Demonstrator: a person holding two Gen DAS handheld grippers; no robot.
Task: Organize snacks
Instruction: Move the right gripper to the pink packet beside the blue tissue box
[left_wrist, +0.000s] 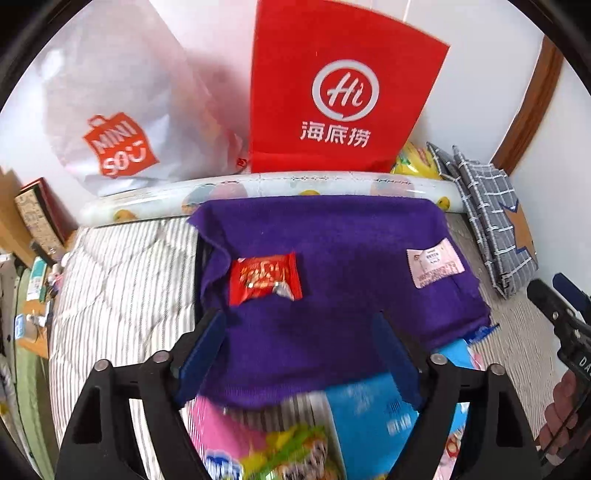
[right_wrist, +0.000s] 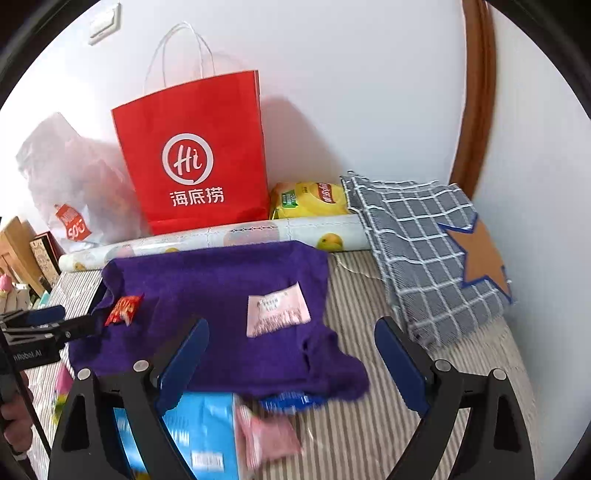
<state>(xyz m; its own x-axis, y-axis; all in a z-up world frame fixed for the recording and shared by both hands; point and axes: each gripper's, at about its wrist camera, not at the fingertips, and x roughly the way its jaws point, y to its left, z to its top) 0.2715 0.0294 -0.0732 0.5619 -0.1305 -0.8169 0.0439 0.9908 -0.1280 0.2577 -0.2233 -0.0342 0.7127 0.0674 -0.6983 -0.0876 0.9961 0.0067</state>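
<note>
Both pairs of jaws stand wide and released, with nothing between the pads. The left gripper (left_wrist: 299, 343) hangs over the near part of a purple cloth (left_wrist: 332, 266), and the right gripper (right_wrist: 291, 354) hangs over the same cloth's near right edge.

On that cloth lie two snacks, well apart: a red packet (left_wrist: 264, 278) towards the left and a pale pink sachet (left_wrist: 434, 266) towards the right. Both rest flat and untouched, which reads as two pieces laid out so far.

Nearer than the cloth's front hem, a heap waits: a light blue box (right_wrist: 201, 432), a pink wrapped sweet (right_wrist: 267, 435), a dark blue wrapper (right_wrist: 290, 400) partly tucked under the cloth, and in the left view a pink pack (left_wrist: 214, 424) and a green and yellow pack (left_wrist: 291, 454), both blurred.

Farther off, past a rolled printed mat (right_wrist: 221, 236) at the cloth's far edge, a red paper bag (right_wrist: 195, 158) stands against the wall with a yellow crisp bag (right_wrist: 310, 199) just to its right and a white plastic bag (left_wrist: 118, 110) to its left. A grey checked cloth bag (right_wrist: 424, 251) lies at the far right on the striped bedding (right_wrist: 369, 424).

My judgement: the sorting is at an early stage, with most of the near heap still to be placed
</note>
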